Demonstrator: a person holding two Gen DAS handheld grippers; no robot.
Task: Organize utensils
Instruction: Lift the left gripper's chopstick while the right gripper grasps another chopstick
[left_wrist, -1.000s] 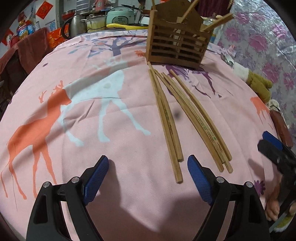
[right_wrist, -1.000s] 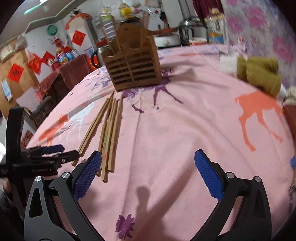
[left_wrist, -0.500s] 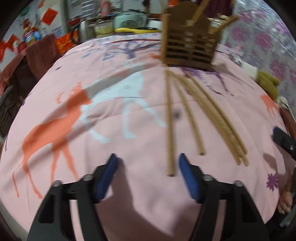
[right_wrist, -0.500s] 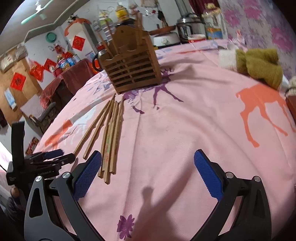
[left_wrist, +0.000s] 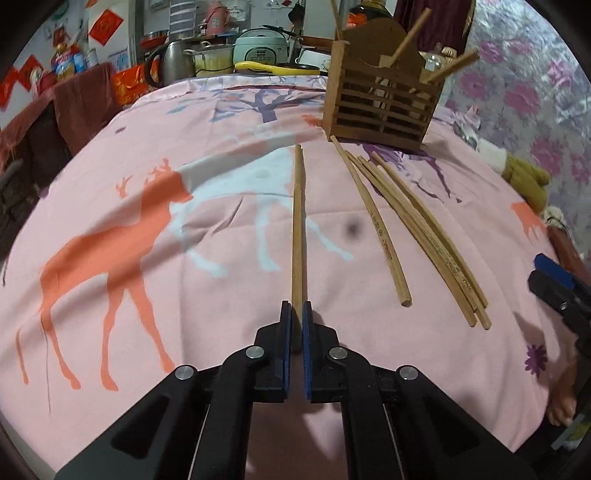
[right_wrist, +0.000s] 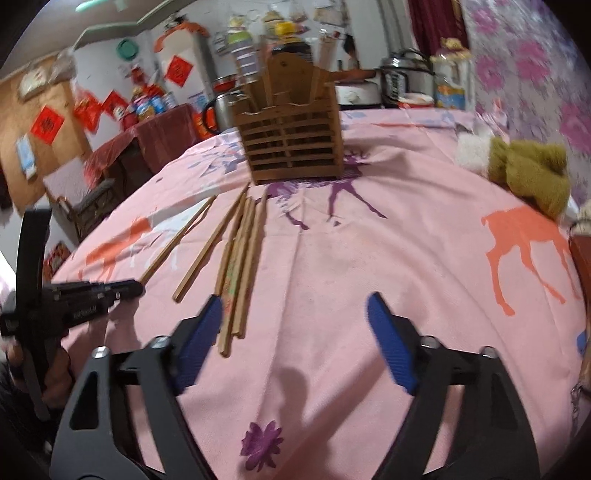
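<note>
On the pink deer-print tablecloth (left_wrist: 229, 369), near the edge closest to you, your left gripper (left_wrist: 296, 314) is clamped on the near end of one chopstick (left_wrist: 297, 225), which lies alone and points straight toward the wooden utensil holder (left_wrist: 380, 103) at the far side of the table. That stick looks to be resting on the cloth rather than lifted, though I can't be sure from these views. Your right gripper (right_wrist: 295, 332) is empty: its jaws are closing, with nothing between them but bare cloth, and its left finger sits just beside the near ends of the bundled chopsticks (right_wrist: 240, 266). As for progress, I'd judge you're somewhere in the middle. A few sticks already stand in the holder, leaning out of its top. Left on the cloth are the one you hold, a single loose stick (left_wrist: 373, 221) next to it, and the bundle of about three or four beyond that; the exact count is hard to read where they overlap. So the work remaining is to carry the held stick to the holder and drop it in, then do the same for the others. Your right gripper would need to shift toward the bundle before it can close on anything.
</note>
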